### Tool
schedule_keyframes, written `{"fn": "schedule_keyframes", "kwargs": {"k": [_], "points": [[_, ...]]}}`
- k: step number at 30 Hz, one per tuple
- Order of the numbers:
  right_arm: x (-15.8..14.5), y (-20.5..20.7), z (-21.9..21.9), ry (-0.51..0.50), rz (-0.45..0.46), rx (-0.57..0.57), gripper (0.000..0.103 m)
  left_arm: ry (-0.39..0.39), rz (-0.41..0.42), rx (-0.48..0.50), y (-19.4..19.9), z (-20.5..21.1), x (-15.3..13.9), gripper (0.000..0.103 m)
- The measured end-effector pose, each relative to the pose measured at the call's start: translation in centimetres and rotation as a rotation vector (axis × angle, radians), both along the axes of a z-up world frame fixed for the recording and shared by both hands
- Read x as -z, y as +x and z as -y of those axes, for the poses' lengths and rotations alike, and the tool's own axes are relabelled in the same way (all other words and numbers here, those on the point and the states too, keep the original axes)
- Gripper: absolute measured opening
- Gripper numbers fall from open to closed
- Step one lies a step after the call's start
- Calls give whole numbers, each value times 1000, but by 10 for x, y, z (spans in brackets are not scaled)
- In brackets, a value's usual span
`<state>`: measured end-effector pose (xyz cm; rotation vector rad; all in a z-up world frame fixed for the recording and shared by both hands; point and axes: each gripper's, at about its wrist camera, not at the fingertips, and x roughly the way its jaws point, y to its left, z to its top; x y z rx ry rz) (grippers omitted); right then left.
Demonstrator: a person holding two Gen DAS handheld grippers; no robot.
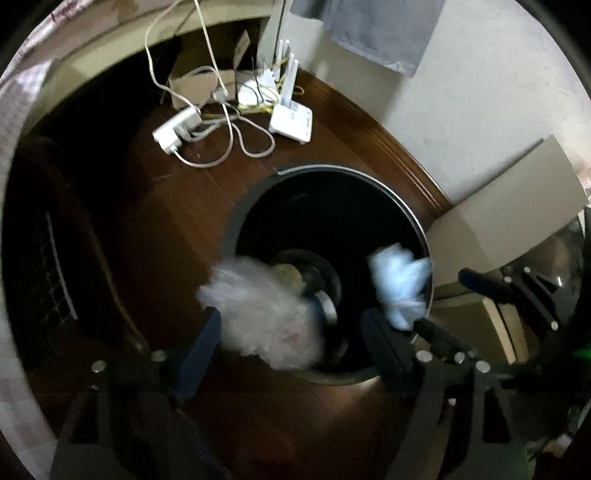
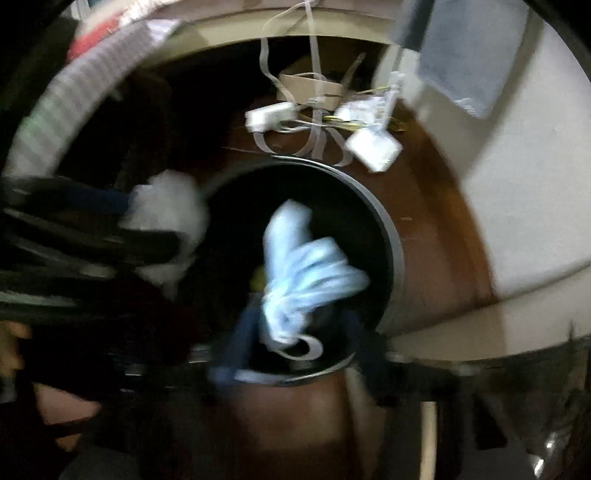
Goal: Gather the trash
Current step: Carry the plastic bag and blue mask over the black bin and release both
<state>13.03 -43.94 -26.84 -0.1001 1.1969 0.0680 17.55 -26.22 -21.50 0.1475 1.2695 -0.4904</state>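
While both views look down into the round black bin on the brown wood floor, blur smears most edges, worst in the right wrist view.

Left gripper: fingers spread wide apart, a white crumpled wad between them over the near-left rim of the bin. The wad is streaked with motion blur; whether either finger touches it cannot be told. In the right wrist view the same white wad sits at the tip of the left gripper, at the bin's left edge.

Right gripper: fingers apart, a pale blue crumpled wad between and just ahead of them, over the bin's opening. Contact with the fingers cannot be told. In the left wrist view the blue wad hangs at the bin's right side, just inside the rim.

Bin bottom: a few dim items, too dark to name.

Beyond the bin: a white power strip, looped grey cables, a white router, a cardboard box. White wall to the right, a grey cloth hanging against it.
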Motion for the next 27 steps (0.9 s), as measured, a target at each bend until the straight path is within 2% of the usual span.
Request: {"fn": "schedule_keyframes", "kwargs": {"k": [2, 8, 17, 20, 27], "points": [[-4, -8, 5, 30, 10, 38, 63, 4, 42, -9, -6, -6, -10, 98], [-30, -25, 9, 37, 46, 96, 63, 13, 96, -20, -17, -17, -26, 98], [-62, -26, 9, 33, 95, 146, 63, -10, 112, -28, -13, -24, -38, 98], [-72, -29, 8, 29, 111, 166, 63, -18, 127, -58, -13, -32, -49, 98], [-117, -32, 0, 48, 197, 186, 63, -27, 200, -85, -16, -55, -90, 98]]}}
